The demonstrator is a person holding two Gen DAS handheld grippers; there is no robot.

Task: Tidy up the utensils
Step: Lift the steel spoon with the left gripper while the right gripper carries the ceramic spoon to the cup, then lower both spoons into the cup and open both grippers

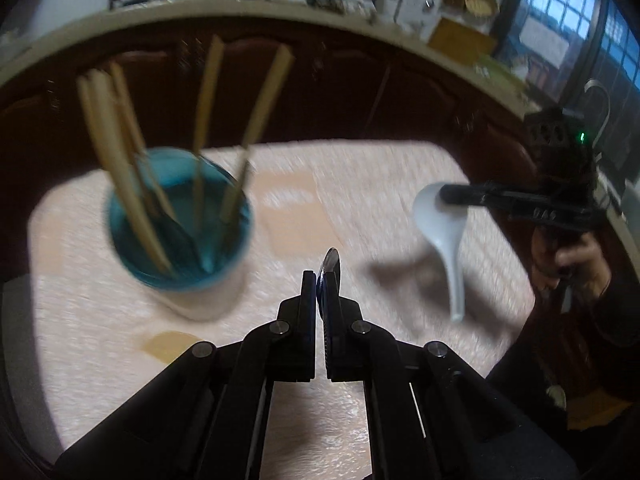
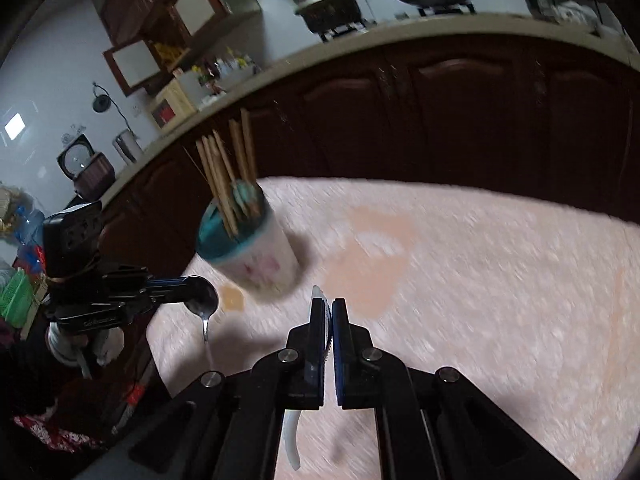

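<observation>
The left gripper (image 1: 320,280) has its jaws closed on a metal spoon (image 2: 202,300): in the left wrist view only a dark, thin edge of the bowl pokes out beyond the fingertips, while the right wrist view shows the shiny bowl pinched at the tips and the handle hanging down, clear of the table (image 2: 500,280). The right gripper (image 2: 328,306) is clamped on a white ceramic spoon (image 1: 442,232); seen from the left wrist camera its bowl is caught between the black fingers and the handle points downward, lifted above the surface with a soft shadow beneath it toward the right edge of the table. In the right wrist view the same white spoon shows as a pale sliver above the pads and a curved white handle hanging below them. A hand (image 1: 572,256) in a dark sleeve holds the right gripper's grip. The table carries a pale pink textured cloth with peach patches. Toward its far left corner stands a cup (image 1: 180,224) with a teal rim and a white printed wall, and a bundle of wooden chopsticks (image 1: 120,168) leans out of it, some to the left and two more upright. Both views are motion-blurred. Behind the table runs a dark wooden cabinet front (image 2: 460,112) under a light countertop.
</observation>
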